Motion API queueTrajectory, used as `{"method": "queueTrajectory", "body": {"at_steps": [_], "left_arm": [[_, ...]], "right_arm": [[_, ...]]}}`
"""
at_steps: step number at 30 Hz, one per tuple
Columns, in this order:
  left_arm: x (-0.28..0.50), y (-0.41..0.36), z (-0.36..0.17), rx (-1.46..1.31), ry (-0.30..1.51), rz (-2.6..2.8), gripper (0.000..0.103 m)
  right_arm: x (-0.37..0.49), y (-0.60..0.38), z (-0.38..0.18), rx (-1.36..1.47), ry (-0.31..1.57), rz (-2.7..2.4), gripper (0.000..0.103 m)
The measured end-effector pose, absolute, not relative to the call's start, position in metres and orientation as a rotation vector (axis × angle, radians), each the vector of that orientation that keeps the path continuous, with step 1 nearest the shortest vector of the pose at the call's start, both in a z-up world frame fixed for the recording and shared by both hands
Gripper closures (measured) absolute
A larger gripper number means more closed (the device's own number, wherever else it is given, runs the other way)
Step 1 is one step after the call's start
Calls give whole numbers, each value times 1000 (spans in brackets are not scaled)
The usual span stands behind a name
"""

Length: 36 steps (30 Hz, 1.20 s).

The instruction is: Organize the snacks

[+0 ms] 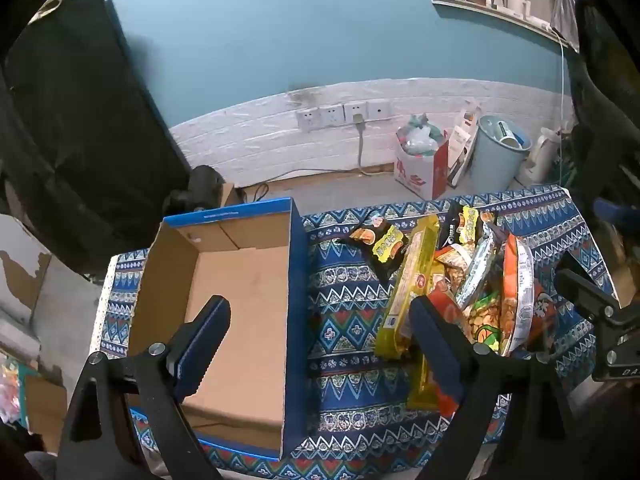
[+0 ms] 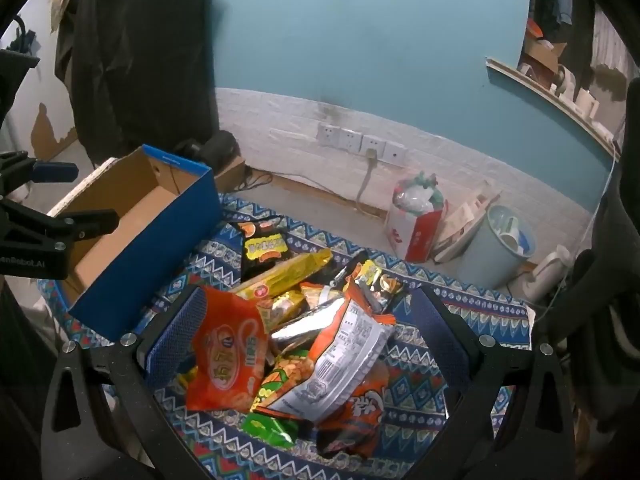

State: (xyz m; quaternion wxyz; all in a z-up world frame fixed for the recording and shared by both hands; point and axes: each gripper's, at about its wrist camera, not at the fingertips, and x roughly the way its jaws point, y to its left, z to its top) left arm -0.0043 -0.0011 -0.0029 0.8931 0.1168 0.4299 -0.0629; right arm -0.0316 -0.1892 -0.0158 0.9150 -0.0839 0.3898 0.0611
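From my left wrist cam: my left gripper (image 1: 316,344) hangs spread wide and empty over the near wall of the empty cardboard box (image 1: 236,296), handy for receiving stuff.

Right wrist cam: my right gripper (image 2: 308,332) is spread wide too, straddling the snack pile (image 2: 296,332) on the patterned cloth (image 2: 432,392), nothing pinched, probably lining up on the orange bag (image 2: 228,344).

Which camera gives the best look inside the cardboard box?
The left wrist view: it looks down into the cardboard box, showing its bare floor. The right wrist view shows it sidelong at the left, mostly its blue side.
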Motion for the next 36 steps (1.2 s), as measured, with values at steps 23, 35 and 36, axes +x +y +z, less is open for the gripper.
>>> {"method": "queueTrajectory", "body": {"at_steps": [23, 35, 36], "left_arm": [[-1, -3, -2, 249, 909, -135, 11], [-1, -2, -3, 251, 910, -132, 11], [-1, -2, -3, 251, 909, -133, 11]], "right_arm": [[-31, -188, -20, -169, 823, 129, 3], [-30, -187, -20, -170, 825, 128, 3], [-30, -188, -20, -169, 825, 127, 3]]}}
